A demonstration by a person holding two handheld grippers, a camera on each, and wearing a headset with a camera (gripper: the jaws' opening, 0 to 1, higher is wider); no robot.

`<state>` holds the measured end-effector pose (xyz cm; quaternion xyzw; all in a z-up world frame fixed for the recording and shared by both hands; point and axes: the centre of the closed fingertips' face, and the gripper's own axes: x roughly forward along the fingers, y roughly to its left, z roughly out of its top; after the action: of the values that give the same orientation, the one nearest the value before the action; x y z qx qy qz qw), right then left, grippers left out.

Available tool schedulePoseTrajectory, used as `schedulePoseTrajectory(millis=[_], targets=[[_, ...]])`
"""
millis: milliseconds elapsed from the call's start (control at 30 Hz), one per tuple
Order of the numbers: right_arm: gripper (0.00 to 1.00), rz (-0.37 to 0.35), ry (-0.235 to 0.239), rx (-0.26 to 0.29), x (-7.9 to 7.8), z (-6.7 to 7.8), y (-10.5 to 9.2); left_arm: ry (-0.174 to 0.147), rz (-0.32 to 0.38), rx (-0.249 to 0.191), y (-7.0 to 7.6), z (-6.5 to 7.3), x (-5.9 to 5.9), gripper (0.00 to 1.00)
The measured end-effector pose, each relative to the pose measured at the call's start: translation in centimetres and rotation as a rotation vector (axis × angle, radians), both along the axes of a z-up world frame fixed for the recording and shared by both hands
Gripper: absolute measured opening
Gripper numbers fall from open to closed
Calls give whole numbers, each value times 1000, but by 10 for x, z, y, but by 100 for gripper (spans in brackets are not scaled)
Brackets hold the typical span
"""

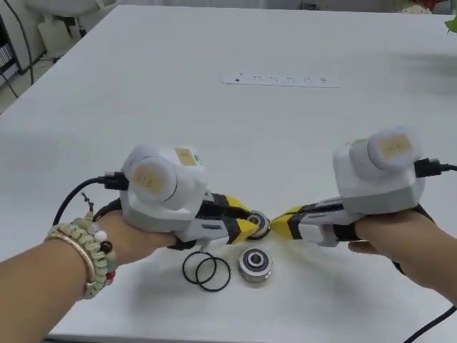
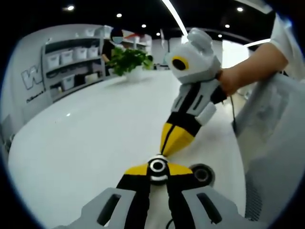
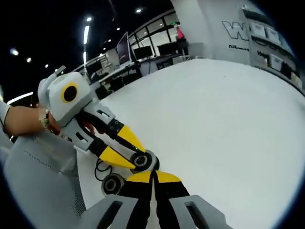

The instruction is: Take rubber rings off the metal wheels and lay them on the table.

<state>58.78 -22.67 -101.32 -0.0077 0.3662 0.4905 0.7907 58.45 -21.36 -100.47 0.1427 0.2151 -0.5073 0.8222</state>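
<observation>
My left gripper [image 1: 251,226] [image 2: 157,170] is shut on a small metal wheel [image 1: 258,222] [image 2: 157,165] held just above the white table [image 1: 214,143]. My right gripper [image 1: 277,223] [image 3: 152,174] has its yellow jaws pressed together, with the tips against that wheel's [image 3: 142,161] edge; whether they pinch its rubber ring I cannot tell. A second metal wheel [image 1: 255,263] [image 2: 201,174] [image 3: 113,183] lies flat on the table in front of the grippers. Two thin black rubber rings [image 1: 206,270] [image 3: 99,167] lie overlapping to its left.
A white power strip [image 1: 282,78] lies flat further back on the table. A black cable [image 1: 71,196] trails from the left gripper. A potted plant [image 2: 128,59] stands at the table's far side.
</observation>
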Motion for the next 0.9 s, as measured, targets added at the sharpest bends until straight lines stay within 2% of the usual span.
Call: schedulePoseTrajectory(millis=[267, 367, 900], targets=[[0, -41, 59, 28, -1, 4, 4, -10, -3, -12, 1, 0, -1, 14], [0, -28, 36, 14, -2, 5, 7, -16, -1, -14, 2, 0, 0, 14], [0, -15, 31, 0, -7, 9, 11, -28, 1, -13, 1, 0, -1, 14]])
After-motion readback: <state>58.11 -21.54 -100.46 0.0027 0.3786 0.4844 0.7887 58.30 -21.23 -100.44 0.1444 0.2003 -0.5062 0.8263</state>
